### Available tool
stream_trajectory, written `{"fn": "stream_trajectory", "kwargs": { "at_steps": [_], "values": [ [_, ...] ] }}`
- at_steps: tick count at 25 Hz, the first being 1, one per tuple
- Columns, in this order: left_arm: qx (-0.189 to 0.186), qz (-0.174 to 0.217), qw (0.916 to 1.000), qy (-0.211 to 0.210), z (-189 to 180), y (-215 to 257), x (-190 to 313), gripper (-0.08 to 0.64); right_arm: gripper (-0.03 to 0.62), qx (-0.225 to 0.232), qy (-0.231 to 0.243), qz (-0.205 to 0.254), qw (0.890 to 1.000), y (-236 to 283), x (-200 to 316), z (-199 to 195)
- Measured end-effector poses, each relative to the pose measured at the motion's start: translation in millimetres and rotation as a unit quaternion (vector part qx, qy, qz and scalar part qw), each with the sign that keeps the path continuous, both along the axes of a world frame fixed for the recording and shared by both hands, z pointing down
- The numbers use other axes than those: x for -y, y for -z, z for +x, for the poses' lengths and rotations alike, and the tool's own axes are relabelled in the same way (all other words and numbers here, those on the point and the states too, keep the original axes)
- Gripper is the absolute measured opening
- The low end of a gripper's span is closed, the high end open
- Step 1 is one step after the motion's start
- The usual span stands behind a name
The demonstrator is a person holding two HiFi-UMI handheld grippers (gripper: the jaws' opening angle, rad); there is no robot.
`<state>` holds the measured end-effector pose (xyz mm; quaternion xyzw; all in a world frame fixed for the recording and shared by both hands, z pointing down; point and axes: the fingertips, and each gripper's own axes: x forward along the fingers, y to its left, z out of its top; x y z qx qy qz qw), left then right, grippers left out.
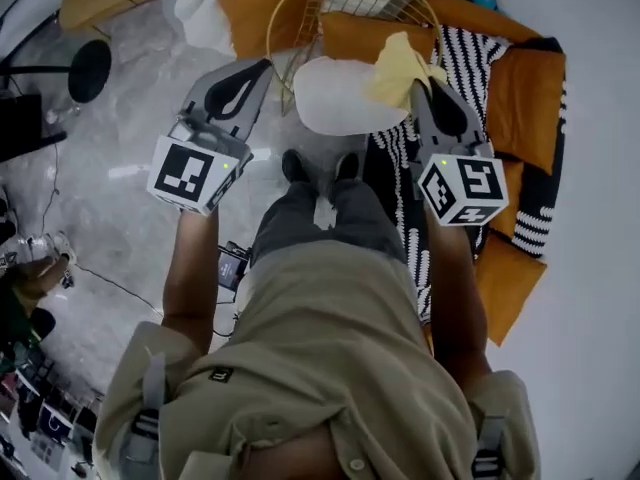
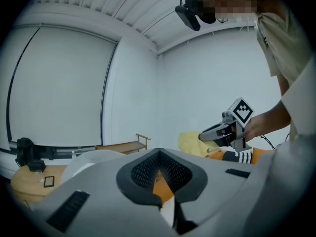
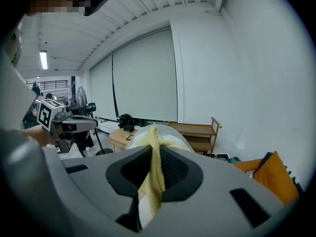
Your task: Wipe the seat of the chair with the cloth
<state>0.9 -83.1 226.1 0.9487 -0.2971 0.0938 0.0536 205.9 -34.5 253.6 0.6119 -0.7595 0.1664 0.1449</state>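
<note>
In the head view, the chair (image 1: 300, 8), a gold wire frame, stood at 12 o'clock from the person's shoes (image 1: 320, 166), its white seat (image 1: 335, 98) facing them. The right gripper (image 1: 420, 86) held the yellow cloth (image 1: 398, 66) at the seat's 2 o'clock edge, and the cloth lay partly on the seat. The left gripper (image 1: 258, 71) hung at the seat's 9 o'clock side, over the grey floor (image 1: 110, 168). Orange cushions (image 1: 525, 88) and a striped rug (image 1: 480, 53) lay toward 3 o'clock. In the left gripper view, the jaws were clenched tip to tip on nothing, and the right gripper (image 2: 202, 136) with the cloth (image 2: 190, 143) showed at 2 o'clock. In the right gripper view, the jaws were grasping the cloth (image 3: 154, 174), which hung down between them; the left gripper (image 3: 93, 124) sat at 9 o'clock.
</note>
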Motion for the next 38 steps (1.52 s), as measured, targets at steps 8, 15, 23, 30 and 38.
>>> {"fn": "stream_trajectory", "kwargs": {
  "at_steps": [8, 15, 23, 30, 38],
  "values": [
    [0.005, -0.034, 0.9987, 0.037, -24, -55, 25, 0.015, 0.058, 0.005, 0.017, -0.037, 0.999, -62, 36, -18],
    [0.016, -0.069, 0.9929, 0.096, -38, -97, 54, 0.015, 0.058, 0.009, 0.046, -0.053, 0.997, -106, 96, -16],
    [0.061, -0.098, 0.9901, 0.080, -23, -175, 43, 0.015, 0.058, 0.047, 0.028, -0.069, 0.996, -215, 99, -5],
    [0.067, -0.161, 0.9790, 0.106, -11, -232, 42, 0.015, 0.058, 0.060, 0.030, -0.125, 0.990, -315, 108, -3],
    [0.109, -0.240, 0.9603, 0.091, -36, -312, 38, 0.015, 0.058, 0.036, 0.053, -0.187, 0.980, -414, 108, -38]
  ]
}}
